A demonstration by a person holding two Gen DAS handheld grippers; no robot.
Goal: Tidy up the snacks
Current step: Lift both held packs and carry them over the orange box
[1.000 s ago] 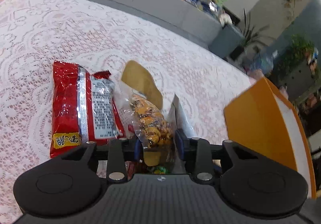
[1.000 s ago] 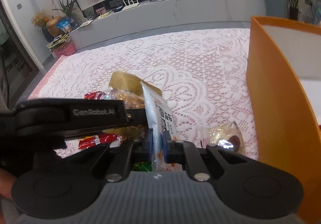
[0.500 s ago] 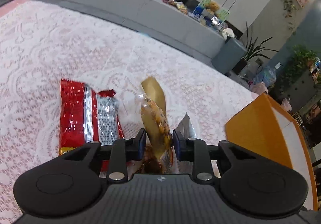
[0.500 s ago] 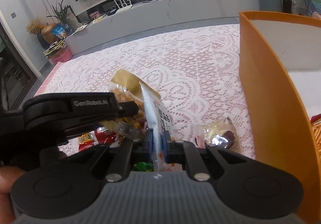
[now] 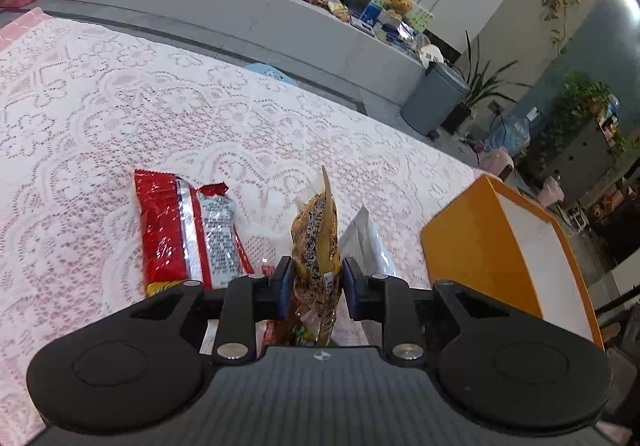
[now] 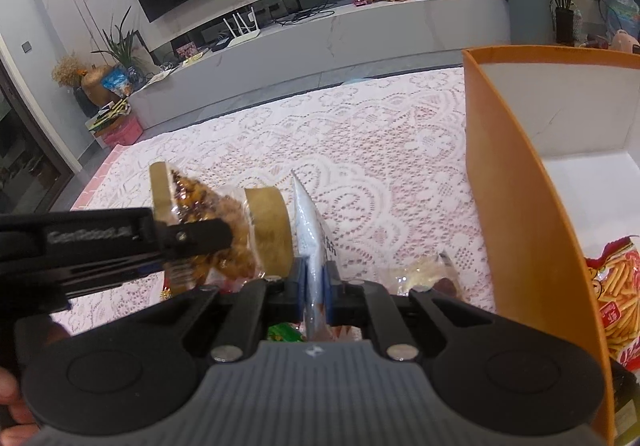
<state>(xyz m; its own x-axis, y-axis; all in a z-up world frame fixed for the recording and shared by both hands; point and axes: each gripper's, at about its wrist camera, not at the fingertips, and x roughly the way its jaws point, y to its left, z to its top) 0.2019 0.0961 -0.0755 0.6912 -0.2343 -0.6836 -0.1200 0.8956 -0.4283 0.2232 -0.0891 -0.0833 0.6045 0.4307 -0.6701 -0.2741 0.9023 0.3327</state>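
Note:
My left gripper [image 5: 313,278] holds a clear bag of brown glazed snacks [image 5: 316,238] upright above the table; its jaws are closing, the blue pads pressing the bag's sides. The same bag [image 6: 224,222], with tan ends, hangs at the left of the right wrist view. My right gripper [image 6: 313,286] is shut on a thin white and blue packet [image 6: 310,230], held on edge just right of the left one; the packet [image 5: 362,242] shows beside the brown bag. A red and silver packet [image 5: 172,230] lies flat on the lace cloth to the left.
An open orange box [image 6: 512,206] with white inside stands at the right, a red bag of fries [image 6: 616,298] in it. A small clear-wrapped snack [image 6: 424,274] lies beside its wall. The pink lace tablecloth [image 5: 120,106] stretches ahead; a grey TV bench [image 6: 360,30] lies beyond.
The left gripper has closed on the brown snack bag and lifted it off the cloth, turning it upright. The right gripper keeps the white packet almost still.

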